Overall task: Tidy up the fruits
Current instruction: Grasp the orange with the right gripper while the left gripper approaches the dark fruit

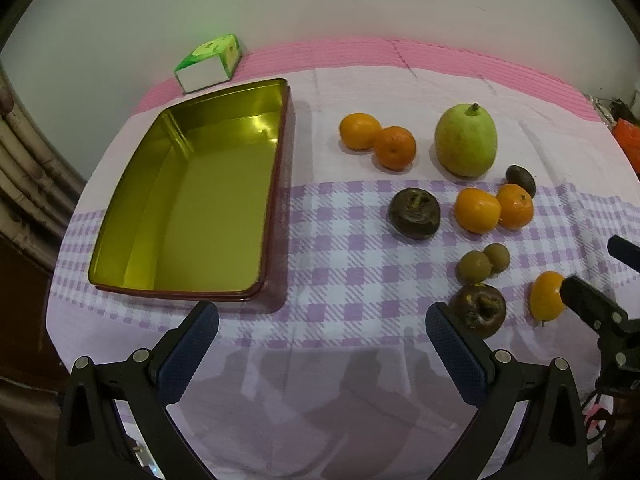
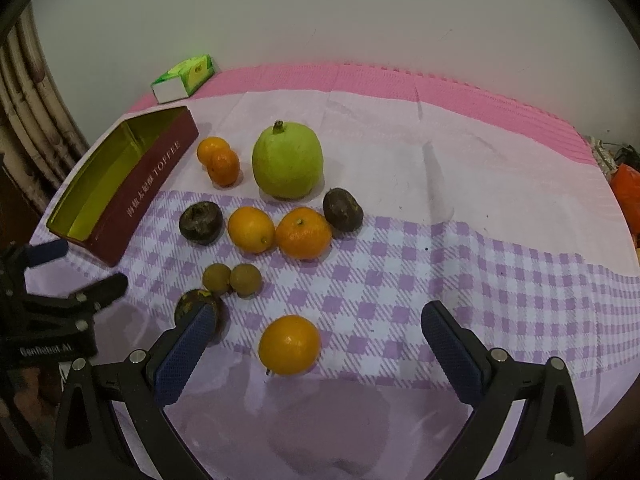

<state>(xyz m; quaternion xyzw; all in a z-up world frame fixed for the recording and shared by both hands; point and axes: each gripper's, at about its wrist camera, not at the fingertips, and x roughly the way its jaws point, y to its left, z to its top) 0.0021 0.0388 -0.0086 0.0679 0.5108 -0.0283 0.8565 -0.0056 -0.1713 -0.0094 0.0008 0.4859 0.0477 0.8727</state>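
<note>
A: What writing shows, going left to right in the right wrist view?

B: At the far left edge the left gripper (image 2: 80, 270) bears a white label that looks like "GenRobot.AI". Right of it, at upper left, the dark red tin (image 2: 136, 196) reads "TOFFEE" along its side, after some Chinese characters too small to make out. The green box (image 2: 188, 74) behind it has print that cannot be read.

A: And the fruit?

B: All of it lies on the checked cloth (image 2: 460, 280), outside the tin. Centre frame stand the green guava (image 2: 287, 164), two small oranges (image 2: 220, 160) to its left, then dark fruits, more oranges and two brown longans (image 2: 232, 278) below. One orange (image 2: 289, 345) sits at lower centre.

A: The grippers?

B: The right gripper (image 2: 316, 344) is spread wide, that orange between its fingers, untouched. In the left wrist view the left one (image 1: 322, 328) is also released, holding nothing, over cloth beside the tin's (image 1: 276, 184) near corner.
</note>
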